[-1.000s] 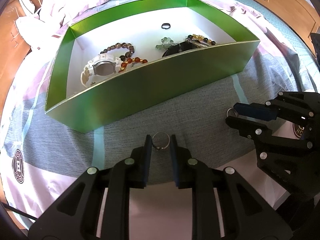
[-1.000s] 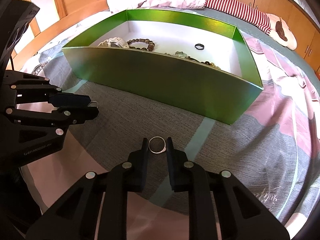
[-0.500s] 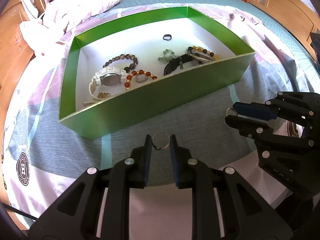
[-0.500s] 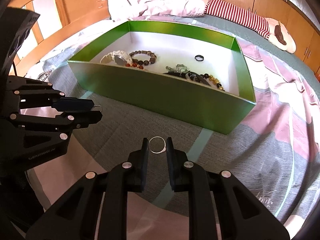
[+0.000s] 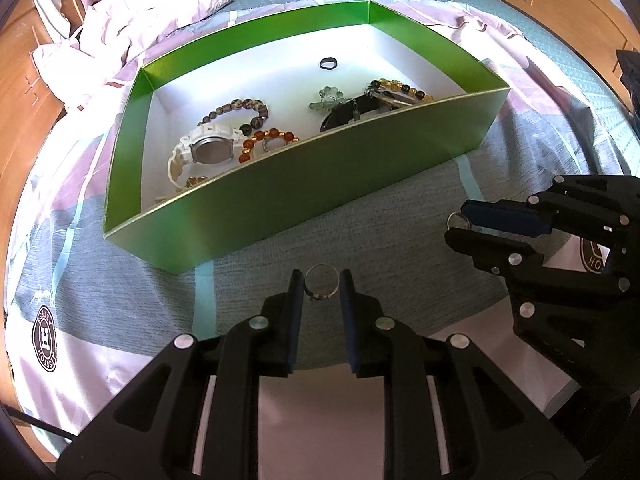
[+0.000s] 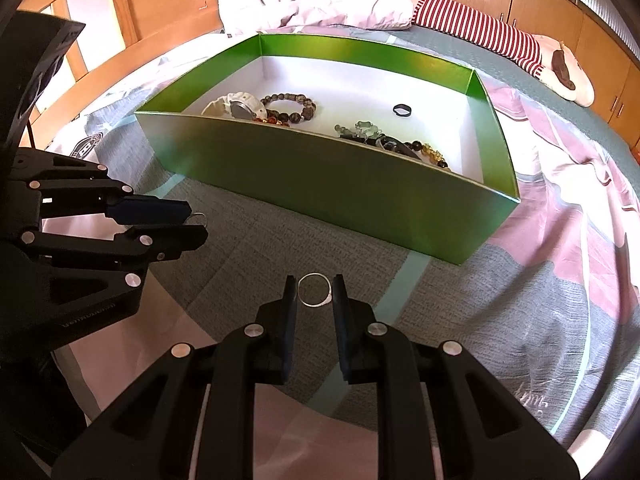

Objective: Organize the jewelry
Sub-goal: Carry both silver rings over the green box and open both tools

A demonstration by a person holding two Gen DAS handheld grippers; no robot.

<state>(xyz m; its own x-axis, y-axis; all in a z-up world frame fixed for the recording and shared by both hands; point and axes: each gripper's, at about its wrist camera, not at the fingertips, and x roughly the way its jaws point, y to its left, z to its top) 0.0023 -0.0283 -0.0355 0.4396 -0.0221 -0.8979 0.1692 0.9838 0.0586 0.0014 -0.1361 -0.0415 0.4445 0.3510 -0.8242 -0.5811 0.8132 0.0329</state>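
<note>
My left gripper (image 5: 321, 284) is shut on a silver ring with a small setting (image 5: 321, 287), held above the bedspread in front of the green box (image 5: 320, 176). My right gripper (image 6: 315, 290) is shut on a plain silver ring (image 6: 314, 290), also short of the box (image 6: 320, 188). Each gripper shows in the other's view: the right one (image 5: 460, 226) at right, the left one (image 6: 196, 222) at left. In the box lie a white watch (image 5: 208, 148), bead bracelets (image 5: 240, 110), a black ring (image 5: 328, 64) and a dark tangle of jewelry (image 5: 360, 108).
The box stands on a bed with a grey, pink and white cover (image 5: 380, 236). A crumpled white quilt (image 5: 132, 16) and a red-striped pillow (image 6: 476, 32) lie behind the box. Wooden bed rails (image 6: 120, 28) run along the sides.
Both grippers have risen with their rings, so I look further down into the box. Both stay shut on the rings.
</note>
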